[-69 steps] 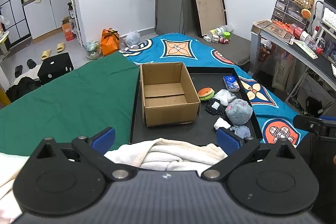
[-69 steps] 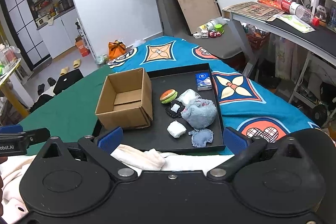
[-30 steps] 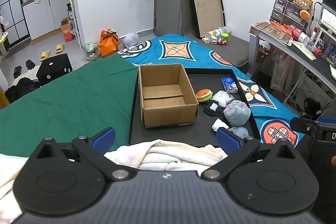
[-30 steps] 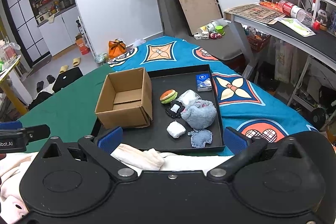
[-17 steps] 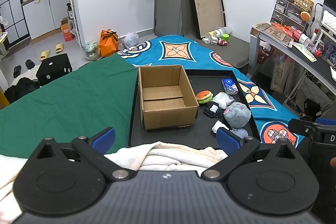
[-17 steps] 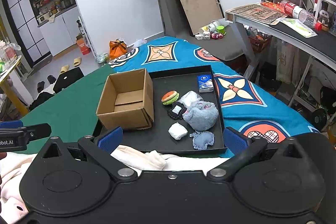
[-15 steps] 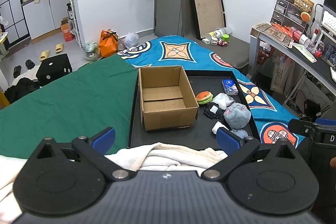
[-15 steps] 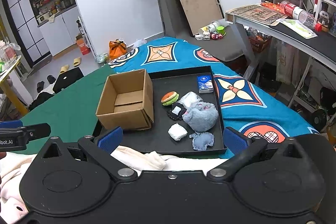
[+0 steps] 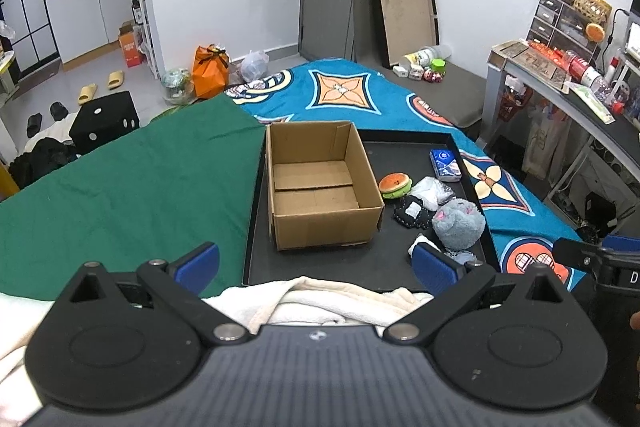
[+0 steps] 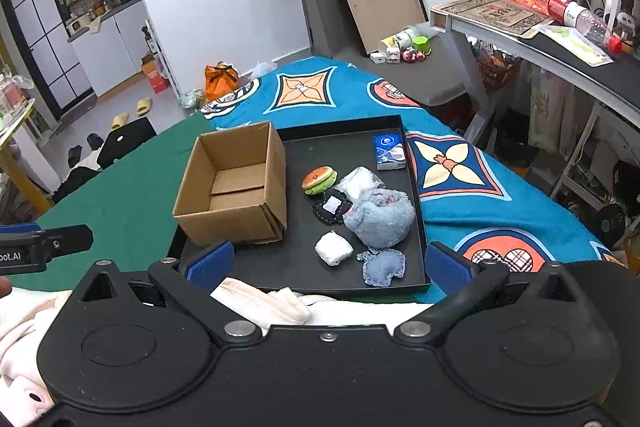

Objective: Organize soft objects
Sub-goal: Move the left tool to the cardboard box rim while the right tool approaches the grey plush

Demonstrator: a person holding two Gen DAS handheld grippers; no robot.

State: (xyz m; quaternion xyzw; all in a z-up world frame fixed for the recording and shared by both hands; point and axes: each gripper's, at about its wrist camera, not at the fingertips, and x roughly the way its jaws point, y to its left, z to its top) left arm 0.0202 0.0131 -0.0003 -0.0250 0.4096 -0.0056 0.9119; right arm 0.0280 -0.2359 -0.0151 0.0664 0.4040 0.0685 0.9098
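An open, empty cardboard box (image 9: 320,183) (image 10: 236,187) stands on the left part of a black tray (image 9: 404,155) (image 10: 348,151). To its right lie soft things: a burger plush (image 10: 319,179), a black pouch (image 10: 332,206), a grey fluffy plush (image 10: 380,217), a white wad (image 10: 334,248), a small blue-grey plush (image 10: 382,267), a clear bag (image 10: 360,181) and a blue tissue pack (image 10: 389,151). My left gripper (image 9: 316,261) and right gripper (image 10: 326,265) are both open and empty, held back at the tray's near edge, above a cream towel (image 9: 328,303).
The tray lies on a bed with a green cover (image 9: 120,187) at the left and a blue patterned cover (image 10: 460,171) at the right. A desk (image 10: 560,55) stands at the far right. Bags and slippers lie on the floor beyond the bed.
Both grippers have drifted slightly back and up from the tray. Nothing on the tray has moved and both grippers stay open.
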